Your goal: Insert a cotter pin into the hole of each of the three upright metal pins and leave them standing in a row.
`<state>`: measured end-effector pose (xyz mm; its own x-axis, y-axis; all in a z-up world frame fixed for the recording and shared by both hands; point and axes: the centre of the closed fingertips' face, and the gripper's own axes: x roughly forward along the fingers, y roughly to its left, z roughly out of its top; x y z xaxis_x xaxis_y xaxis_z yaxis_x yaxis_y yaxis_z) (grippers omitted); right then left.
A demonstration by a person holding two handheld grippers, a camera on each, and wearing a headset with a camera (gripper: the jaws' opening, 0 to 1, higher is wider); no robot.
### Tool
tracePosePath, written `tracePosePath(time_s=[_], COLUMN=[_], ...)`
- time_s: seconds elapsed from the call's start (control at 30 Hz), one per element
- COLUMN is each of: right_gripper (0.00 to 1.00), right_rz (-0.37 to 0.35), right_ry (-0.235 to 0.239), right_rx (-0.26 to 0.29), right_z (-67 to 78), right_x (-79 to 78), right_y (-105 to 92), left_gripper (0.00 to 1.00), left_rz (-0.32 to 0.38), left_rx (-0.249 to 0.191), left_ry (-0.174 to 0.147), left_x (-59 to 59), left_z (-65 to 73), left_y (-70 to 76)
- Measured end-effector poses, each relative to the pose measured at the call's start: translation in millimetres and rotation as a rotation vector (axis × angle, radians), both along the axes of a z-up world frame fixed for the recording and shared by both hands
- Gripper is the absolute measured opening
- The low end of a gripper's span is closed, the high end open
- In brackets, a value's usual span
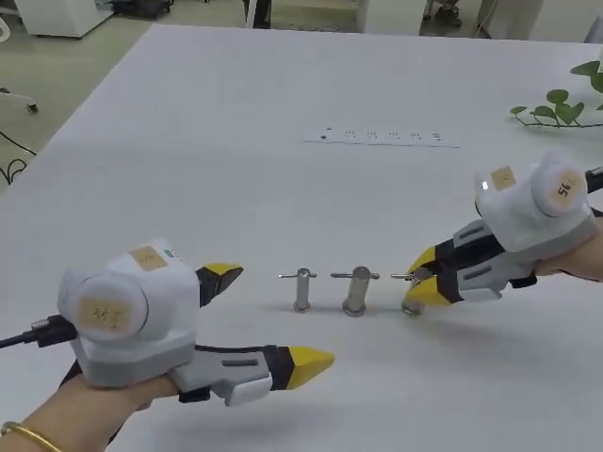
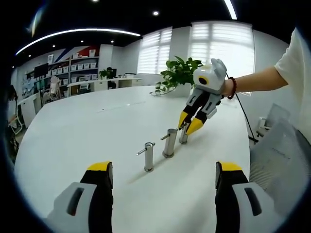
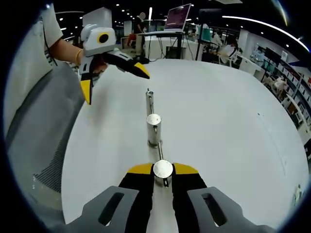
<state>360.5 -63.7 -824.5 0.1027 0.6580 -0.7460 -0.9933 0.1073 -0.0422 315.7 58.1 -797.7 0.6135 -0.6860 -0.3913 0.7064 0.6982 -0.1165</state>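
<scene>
Three upright metal pins stand in a row on the white table, each with a thin cotter pin through its top: left pin, middle pin, right pin. My right gripper is shut on the right pin, and in the right gripper view its yellow-tipped jaws flank the pin's round head. Beyond it stand the middle pin and the far pin. My left gripper hangs open and holds nothing, in front and to the left of the row. Its own view looks along the pins toward the right gripper.
A white strip with dark marks lies farther back on the table. A leafy plant reaches in at the right edge. The table's bare surface spreads wide around the row. An office with desks and shelves lies beyond.
</scene>
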Motion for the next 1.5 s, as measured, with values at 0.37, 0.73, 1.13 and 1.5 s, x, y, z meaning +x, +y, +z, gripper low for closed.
tracePosePath(time_s=[0.37,0.73,1.13,1.5], right_gripper=[0.15,0.28,0.51,0.54], right_rz=[0.024,-0.082,-0.311,-0.486], right_ry=[0.038,0.055,0.086,0.069], right_rx=[0.020,0.084,0.135,0.156], right_z=[-0.1,6.4,23.8,30.6], right_x=[-1.7,3.3,-6.4,-20.9], right_y=[-1.2,1.2,-7.1,-13.6], left_gripper=[0.87,0.85,0.84,0.80], left_rz=[-0.012,0.002,0.046,0.074], left_rx=[0.009,0.025,0.004,0.039], left_ry=[0.007,0.006,0.012,0.010], left_x=[-1.8,0.2,2.7,2.0], left_z=[-1.4,1.2,12.7,17.7], left_y=[-0.9,2.8,7.5,12.8])
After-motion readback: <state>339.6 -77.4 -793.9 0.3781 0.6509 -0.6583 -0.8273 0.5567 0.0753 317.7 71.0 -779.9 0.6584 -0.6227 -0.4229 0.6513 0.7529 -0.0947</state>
